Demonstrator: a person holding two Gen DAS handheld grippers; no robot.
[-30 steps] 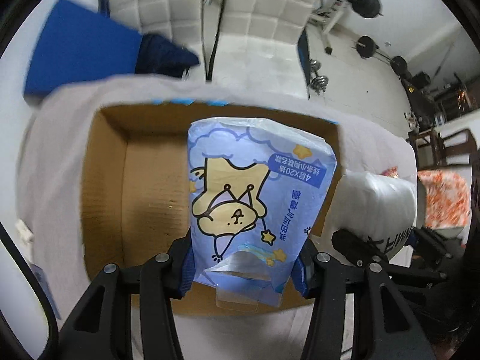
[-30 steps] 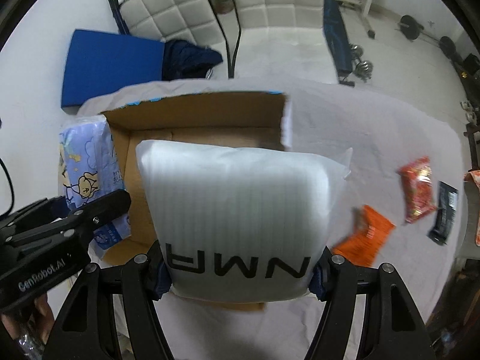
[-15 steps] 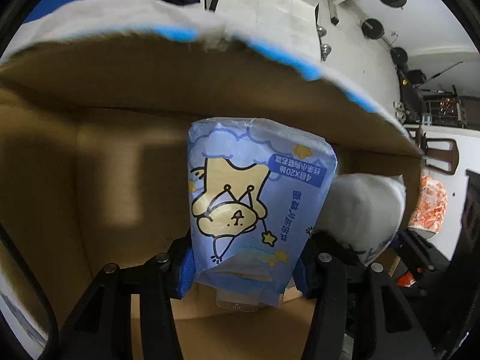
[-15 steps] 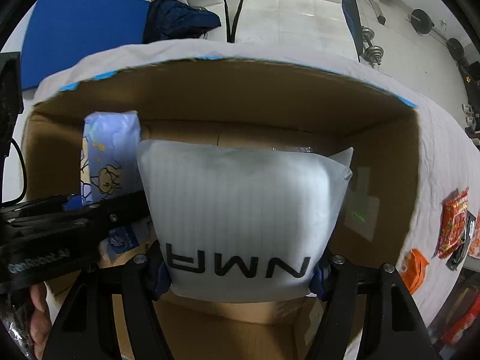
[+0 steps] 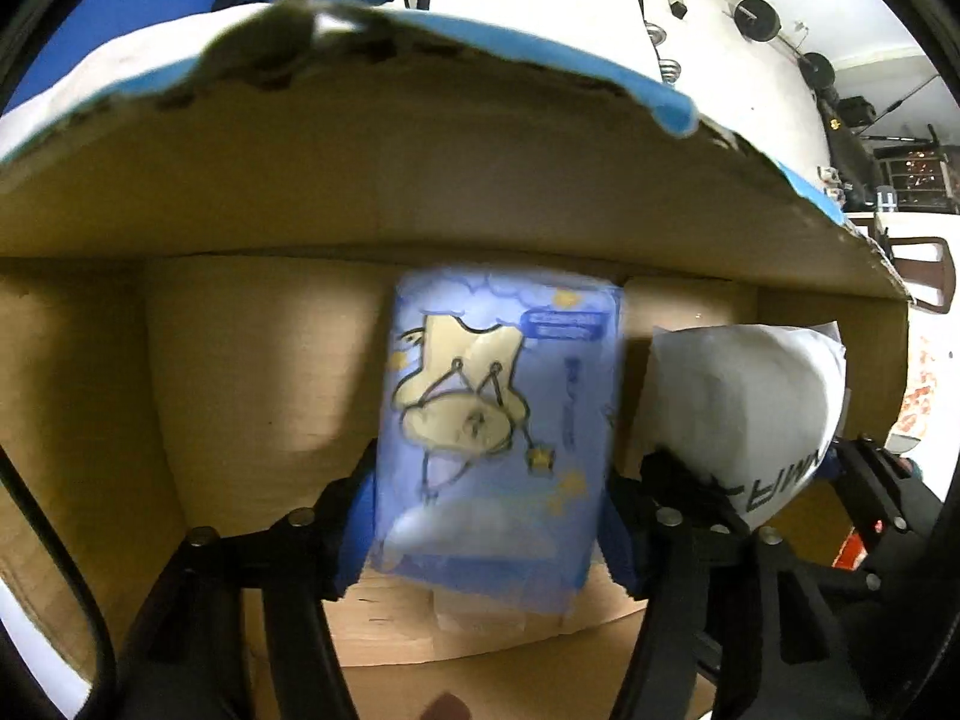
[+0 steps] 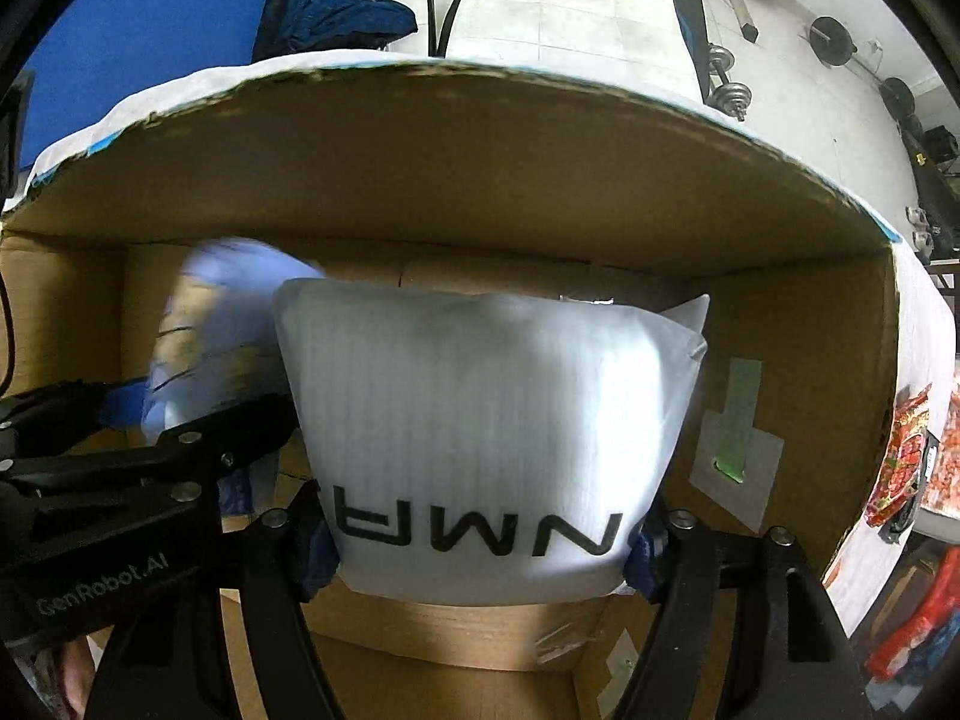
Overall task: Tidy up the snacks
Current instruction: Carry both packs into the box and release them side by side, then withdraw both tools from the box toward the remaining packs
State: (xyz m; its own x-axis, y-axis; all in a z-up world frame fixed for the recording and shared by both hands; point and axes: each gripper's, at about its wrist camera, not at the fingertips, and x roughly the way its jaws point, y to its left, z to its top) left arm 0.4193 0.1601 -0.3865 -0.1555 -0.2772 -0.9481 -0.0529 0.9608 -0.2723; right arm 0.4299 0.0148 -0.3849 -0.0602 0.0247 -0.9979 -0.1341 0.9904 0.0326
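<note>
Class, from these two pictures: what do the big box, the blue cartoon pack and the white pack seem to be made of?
Box: brown corrugated cardboard, matt; its torn top edge shows fluting.
Blue cartoon pack: probably thin printed plastic film, slightly glossy, soft-looking.
White pack: apparently ribbed foam wrap or soft plastic, matt, with fine vertical lines and black lettering.

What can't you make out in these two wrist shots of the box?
- Blue pack: print is motion-blurred in the left view; white bag covers most of it in the right view.
- Box floor: hidden by both packs.
- Red snacks outside: cut off by the box wall and frame edge.
- White bag's lettering: half hidden in the left view.
</note>
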